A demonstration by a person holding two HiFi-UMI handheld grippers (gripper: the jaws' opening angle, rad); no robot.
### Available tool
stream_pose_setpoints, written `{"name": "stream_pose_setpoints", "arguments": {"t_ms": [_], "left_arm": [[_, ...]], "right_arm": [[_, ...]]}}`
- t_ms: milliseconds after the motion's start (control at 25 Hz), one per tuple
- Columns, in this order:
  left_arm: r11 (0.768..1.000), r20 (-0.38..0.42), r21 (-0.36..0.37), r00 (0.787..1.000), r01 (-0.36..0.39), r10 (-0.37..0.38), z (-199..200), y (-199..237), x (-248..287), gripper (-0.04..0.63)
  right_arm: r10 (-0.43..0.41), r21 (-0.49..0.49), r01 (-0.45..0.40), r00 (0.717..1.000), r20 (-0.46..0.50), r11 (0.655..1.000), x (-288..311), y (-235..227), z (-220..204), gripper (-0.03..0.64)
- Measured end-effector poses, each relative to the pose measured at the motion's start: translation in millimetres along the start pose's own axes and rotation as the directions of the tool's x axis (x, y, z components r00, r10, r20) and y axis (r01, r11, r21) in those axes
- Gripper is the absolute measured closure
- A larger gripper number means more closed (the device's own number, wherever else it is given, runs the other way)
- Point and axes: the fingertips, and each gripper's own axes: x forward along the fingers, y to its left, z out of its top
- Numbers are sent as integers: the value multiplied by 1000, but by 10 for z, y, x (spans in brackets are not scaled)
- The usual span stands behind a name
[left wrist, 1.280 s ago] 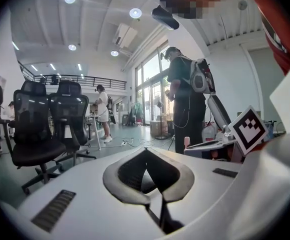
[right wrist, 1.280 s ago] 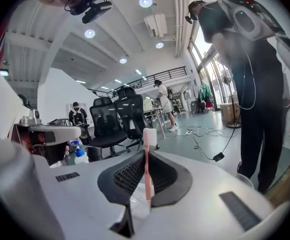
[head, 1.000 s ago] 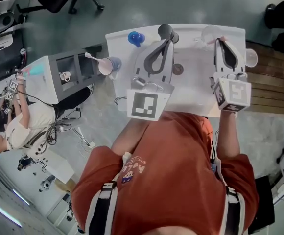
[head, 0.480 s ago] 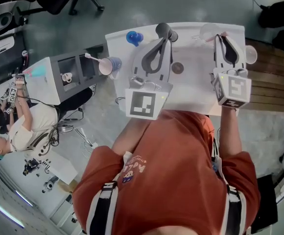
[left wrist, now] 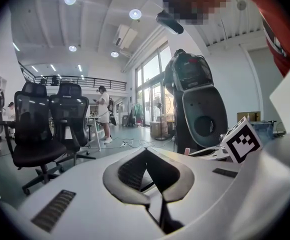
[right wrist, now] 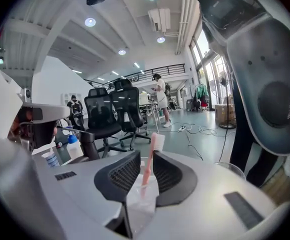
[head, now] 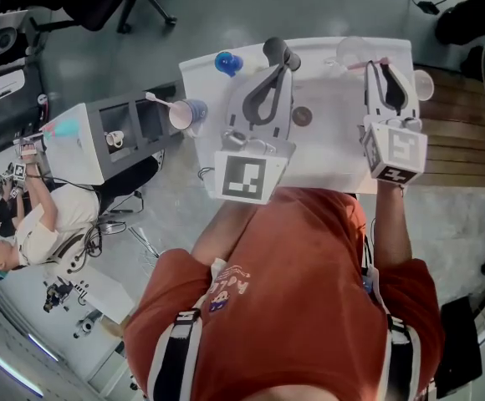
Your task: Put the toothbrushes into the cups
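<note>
**Right tongs edge forward with the pink toothbrush**

Since a second ago the right tongs have crept a little towards the far edge of the white table; the left tongs have barely shifted.

On the table, the left tongs lie near the middle. In the left gripper view their jaws are pressed together at the tips with nothing between them. The right tongs, at the table's right side, are clenched on the pink toothbrush, whose white head rises just above the jaws. In the head view this toothbrush sits at the jaw tips, just beside a clear cup by the far edge; whether it touches the rim is hard to tell. A second clear cup stands at the right edge.

At the left edge a pink cup already carries a white toothbrush, with a blue cup touching it. A small brown disc lies between the two tongs.
</note>
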Motion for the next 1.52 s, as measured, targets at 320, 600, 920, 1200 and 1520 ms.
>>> {"name": "stream_pose_setpoints", "arguments": {"t_ms": [320,600,920,1200,1520], "left_arm": [[999,16,-8,999,45,-45,29,-106,-42,577],[995,44,-4,994,96,-96,99,-274,-97,577],[988,76,3,985,154,-154,182,-498,-144,577],[977,99,2,972,215,-214,141,-637,-97,577],[954,112,12,948,299,-299,142,-944,-118,577]], "right_arm": [[-13,17,13,1000,-12,1000,-117,16,-60,526],[-33,15,33,999,-30,999,-300,30,-28,526],[-52,-7,52,999,-15,999,-587,6,-10,526],[-95,-21,95,995,1,995,-779,-32,49,526],[-181,-27,181,983,4,983,-1136,-171,8,528]]}}
